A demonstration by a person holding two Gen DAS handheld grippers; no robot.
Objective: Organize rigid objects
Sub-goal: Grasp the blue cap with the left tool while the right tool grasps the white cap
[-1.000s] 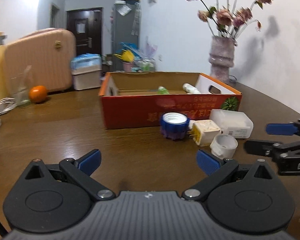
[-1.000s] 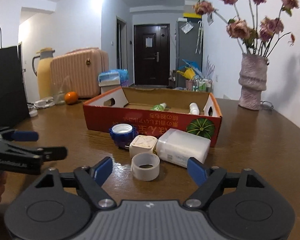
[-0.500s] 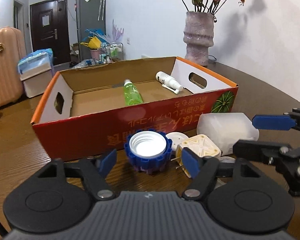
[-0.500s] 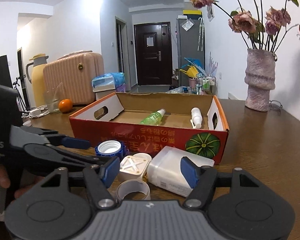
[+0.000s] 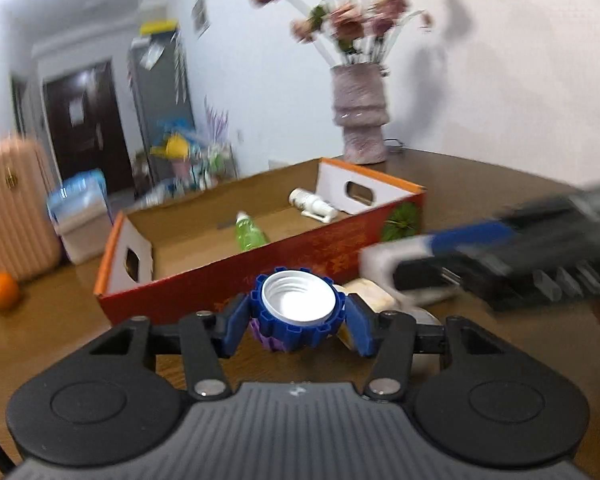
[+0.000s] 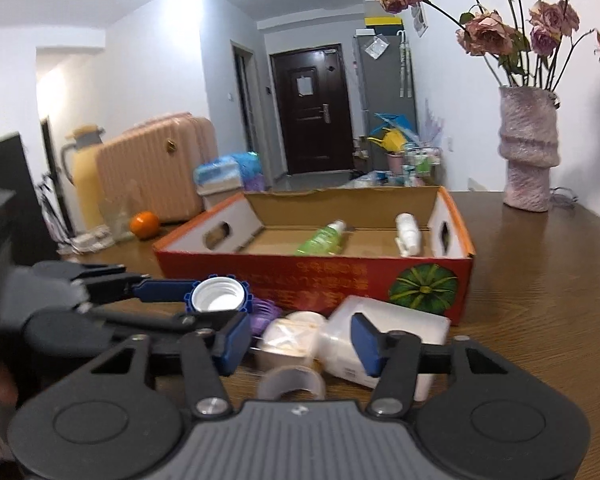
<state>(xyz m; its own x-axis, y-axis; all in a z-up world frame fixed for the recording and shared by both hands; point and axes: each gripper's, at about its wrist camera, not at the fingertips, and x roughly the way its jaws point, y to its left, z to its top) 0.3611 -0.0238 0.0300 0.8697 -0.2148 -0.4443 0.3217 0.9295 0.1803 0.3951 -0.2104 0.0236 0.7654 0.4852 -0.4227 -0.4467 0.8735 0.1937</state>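
A blue ribbed cap (image 5: 298, 308) with a white inside sits between the pads of my left gripper (image 5: 297, 328). The jaws are closing and both pads touch its sides. In the right wrist view the cap (image 6: 218, 296) is tilted above a purple piece (image 6: 266, 312). My right gripper (image 6: 299, 342) is closing too. A cream square plug (image 6: 296, 336) and one end of a white plastic box (image 6: 396, 328) show between its pads, and I see neither pad pressing on them. A clear tape roll (image 6: 292, 380) lies just below.
The red cardboard box (image 6: 312, 276) stands open behind these things, with a green bottle (image 6: 324, 238) and a white bottle (image 6: 407, 234) lying in it. A vase of flowers (image 6: 528, 148) stands far right. An orange (image 6: 144, 224) lies far left on the wooden table.
My left gripper has come up to the blue cap, its jaws have narrowed onto it, and its view has rolled. The right gripper's jaws have narrowed over the plug and white box.
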